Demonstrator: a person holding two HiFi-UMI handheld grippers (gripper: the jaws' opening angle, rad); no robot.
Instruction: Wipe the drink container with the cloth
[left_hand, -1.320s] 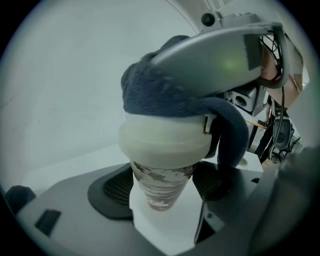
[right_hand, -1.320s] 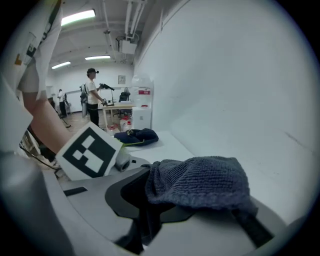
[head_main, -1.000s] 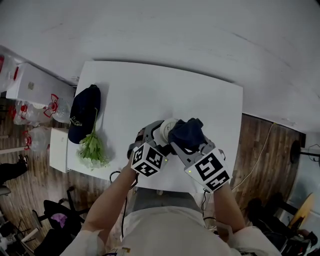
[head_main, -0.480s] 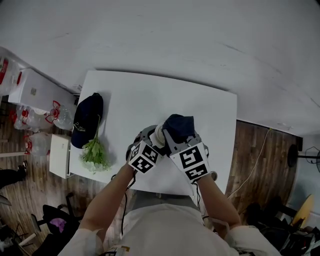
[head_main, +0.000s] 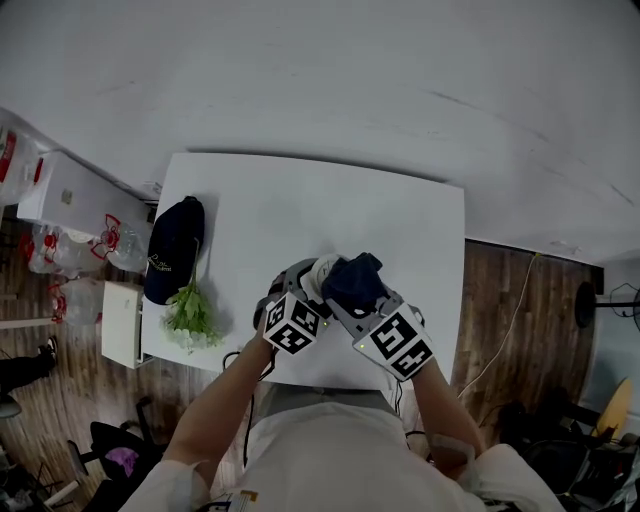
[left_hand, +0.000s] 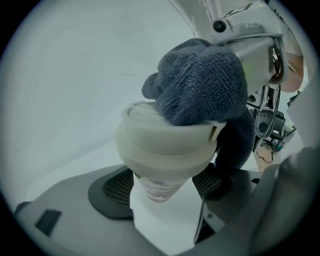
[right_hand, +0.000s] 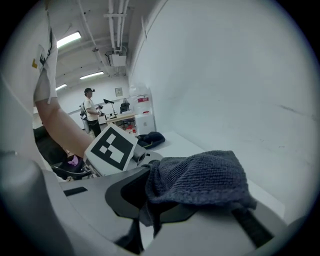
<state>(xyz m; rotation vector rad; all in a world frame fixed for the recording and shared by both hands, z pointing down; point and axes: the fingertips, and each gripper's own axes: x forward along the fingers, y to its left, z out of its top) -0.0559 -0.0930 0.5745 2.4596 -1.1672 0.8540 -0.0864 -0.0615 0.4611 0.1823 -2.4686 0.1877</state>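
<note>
Head view: drink container (head_main: 322, 270) held over near edge of table (head_main: 300, 190), clamped in left gripper (head_main: 300, 290). Dark cloth (head_main: 352, 280) pressed onto it, pinched by right gripper (head_main: 352, 300). Cap (head_main: 172, 248) and flowers (head_main: 192, 315) at table's left edge.
Left gripper view: jaws closed on container's clear narrow body, cloth draped over pale wide end.
Right gripper view: jaws clamped on bunched cloth.

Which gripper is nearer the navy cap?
Left. The left gripper sits right of the navy cap, holding the drink container; the right gripper, holding the cloth, is farther right beyond it.
</note>
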